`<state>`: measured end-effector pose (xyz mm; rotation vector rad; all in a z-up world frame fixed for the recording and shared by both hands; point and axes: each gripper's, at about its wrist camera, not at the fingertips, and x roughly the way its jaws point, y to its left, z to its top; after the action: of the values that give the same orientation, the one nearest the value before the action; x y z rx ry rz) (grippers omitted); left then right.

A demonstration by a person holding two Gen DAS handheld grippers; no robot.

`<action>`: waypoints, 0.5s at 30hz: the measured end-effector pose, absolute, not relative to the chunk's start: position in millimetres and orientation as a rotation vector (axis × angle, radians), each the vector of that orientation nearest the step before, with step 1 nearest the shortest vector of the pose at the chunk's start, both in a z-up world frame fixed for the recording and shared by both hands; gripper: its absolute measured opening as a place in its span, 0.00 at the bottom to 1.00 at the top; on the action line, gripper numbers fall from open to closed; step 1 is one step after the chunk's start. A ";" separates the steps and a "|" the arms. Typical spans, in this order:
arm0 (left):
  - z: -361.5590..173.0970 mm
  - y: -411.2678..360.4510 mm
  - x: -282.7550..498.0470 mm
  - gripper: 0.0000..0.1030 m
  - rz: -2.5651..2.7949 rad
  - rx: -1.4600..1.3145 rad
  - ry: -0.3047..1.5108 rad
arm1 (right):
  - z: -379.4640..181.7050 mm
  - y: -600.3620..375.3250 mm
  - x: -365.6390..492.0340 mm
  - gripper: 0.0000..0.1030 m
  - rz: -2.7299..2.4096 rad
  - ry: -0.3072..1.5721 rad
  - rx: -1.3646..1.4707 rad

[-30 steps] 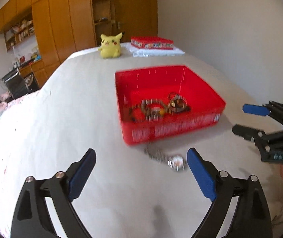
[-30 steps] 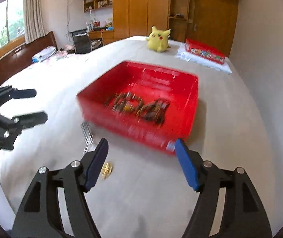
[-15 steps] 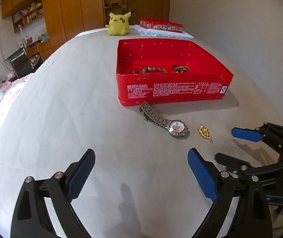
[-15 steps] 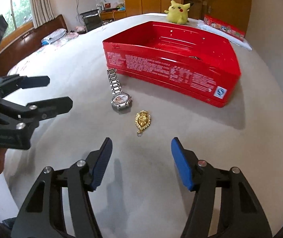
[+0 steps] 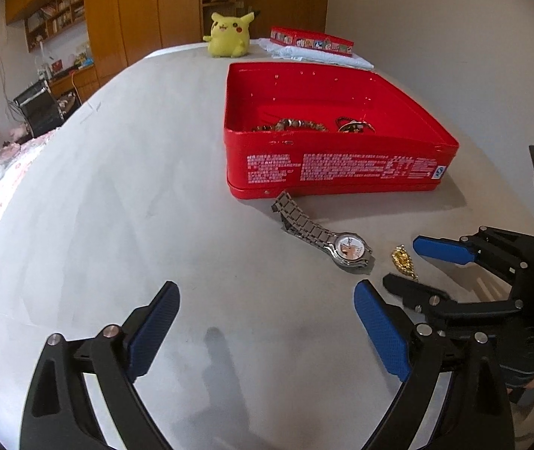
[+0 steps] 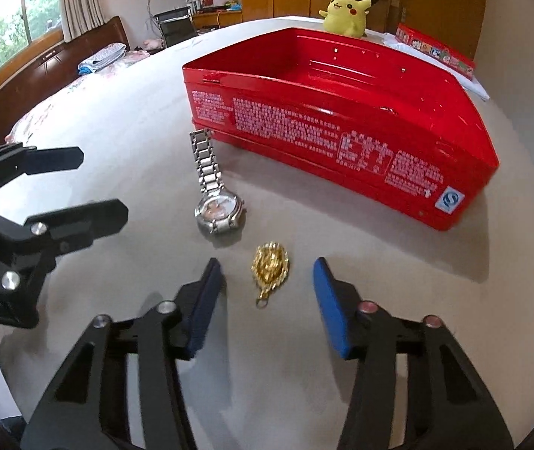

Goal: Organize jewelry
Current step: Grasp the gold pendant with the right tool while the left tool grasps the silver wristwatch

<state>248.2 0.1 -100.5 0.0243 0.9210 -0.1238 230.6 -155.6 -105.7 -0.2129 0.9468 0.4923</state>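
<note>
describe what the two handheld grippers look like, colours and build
Both match: the left gripper and right gripper have matte black, angular linkage arms with cut-out windows, joined by round silver pins. Each finger ends in a flat blue textured pad. No cables show, and little of the person is visible.

The supporting surface is a bed (image 5: 124, 195) covered with a plain grey-beige sheet. A red tin box (image 6: 341, 138), lid off and white print on its side wall, rests on the sheet toward the wall-side edge of the bed. A silver watch (image 6: 216, 202) with a metal link band lies just in front of the box; the band end reaches the base of the box. A gold pendant (image 6: 269, 267) lies flat on the sheet just beside the watch case, apart from it. At the far end of the bed sit a yellow plush toy (image 5: 229, 35) and a flat red box (image 5: 311, 41) on folded white cloth (image 5: 285, 52).
</note>
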 end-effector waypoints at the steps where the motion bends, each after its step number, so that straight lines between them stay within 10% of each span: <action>1: -101.0 -0.3 249.1 0.92 -0.124 0.024 0.923 | -105.9 -155.7 231.8 0.34 0.495 0.947 -0.212; 4: -101.9 -3.4 252.6 0.92 -0.123 0.026 0.927 | -106.2 -158.5 235.7 0.17 0.500 0.945 -0.217; 15: -116.0 -22.6 280.9 0.92 -0.121 -0.092 1.001 | -107.2 -167.3 235.6 0.17 0.525 0.937 -0.195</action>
<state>280.9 -22.6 -116.0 -0.0917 1.0005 -0.1210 235.6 -167.3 -107.2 -0.1955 0.9366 0.5248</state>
